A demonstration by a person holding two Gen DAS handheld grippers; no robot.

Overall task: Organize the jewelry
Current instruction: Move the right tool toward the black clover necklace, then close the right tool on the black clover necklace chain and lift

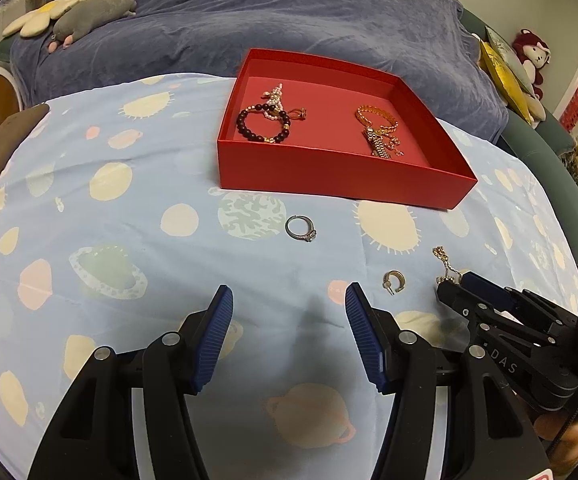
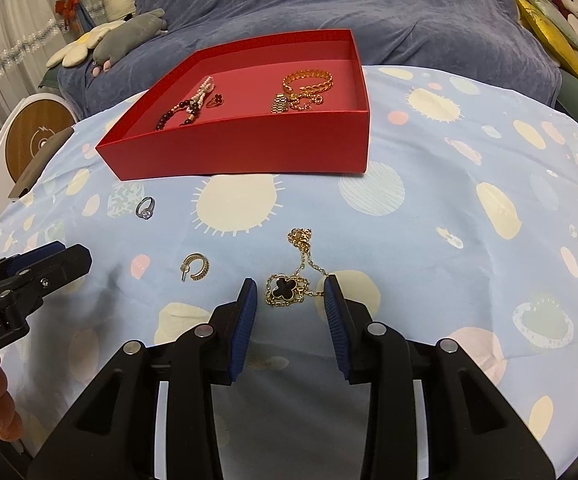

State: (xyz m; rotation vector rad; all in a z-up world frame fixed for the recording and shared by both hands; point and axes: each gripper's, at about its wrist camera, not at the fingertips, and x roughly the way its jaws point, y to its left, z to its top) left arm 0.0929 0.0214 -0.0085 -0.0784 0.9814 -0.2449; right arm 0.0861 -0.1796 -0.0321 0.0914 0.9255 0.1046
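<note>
My right tongs (image 2: 290,294) point down at the tabletop (image 2: 449,208) with its blue planet cloth. They are partly open, and the gold chain with the black clover charm (image 2: 285,289) lies between the blue pads. The right pad is just at the chain, but I am not squeezing it.

My left tongs (image 1: 289,300) are open wider and hold nothing, only bare cloth lies between them.

A gold hoop earring (image 2: 196,267) lies between my two tongs. A silver ring with a stone (image 2: 145,208) lies farther off, near the red box (image 2: 249,148).

Inside the box are a dark bead bracelet (image 1: 263,124), pearls and a gold chain bracelet (image 2: 308,80).
</note>
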